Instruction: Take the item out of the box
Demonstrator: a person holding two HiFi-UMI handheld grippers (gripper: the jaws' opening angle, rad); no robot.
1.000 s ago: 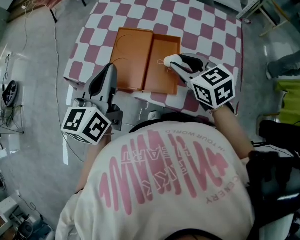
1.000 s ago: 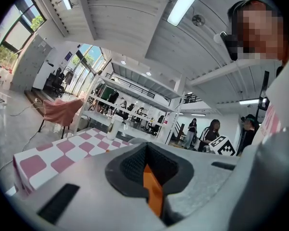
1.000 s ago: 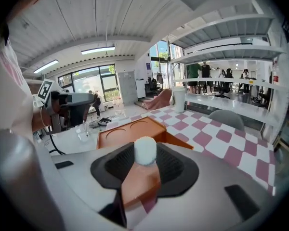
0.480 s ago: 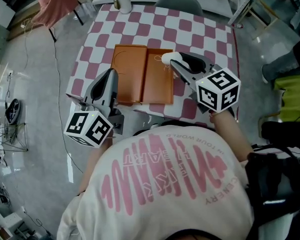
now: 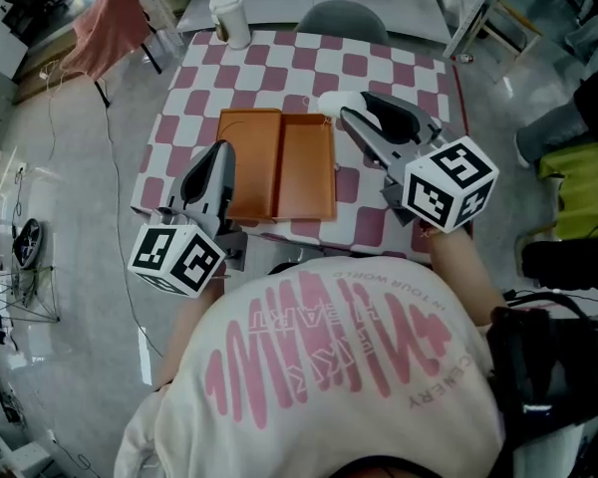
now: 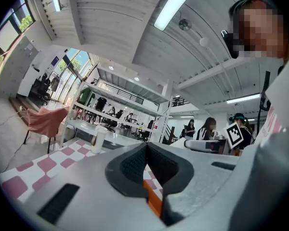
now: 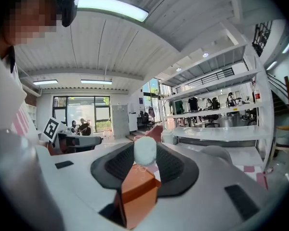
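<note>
- left gripper [image 5: 219, 150] is held about level at the near-left side of the table [image 5: 384, 68], right beside the box. Its jaws are pinched together on nothing.
- one orange box [image 5: 279, 162], two open halves lying flat, close to the table's near edge
- right gripper [image 5: 345, 110] sits by the box's far-right corner, clamped on the one white roundish item [image 7: 145, 151], which is outside the box
- one white cup [image 5: 226, 16] at the far-left corner; the rest of the far side is bare checks

Shirt [image 5: 329, 366] back, upside-down pink print "WORLD"
</note>
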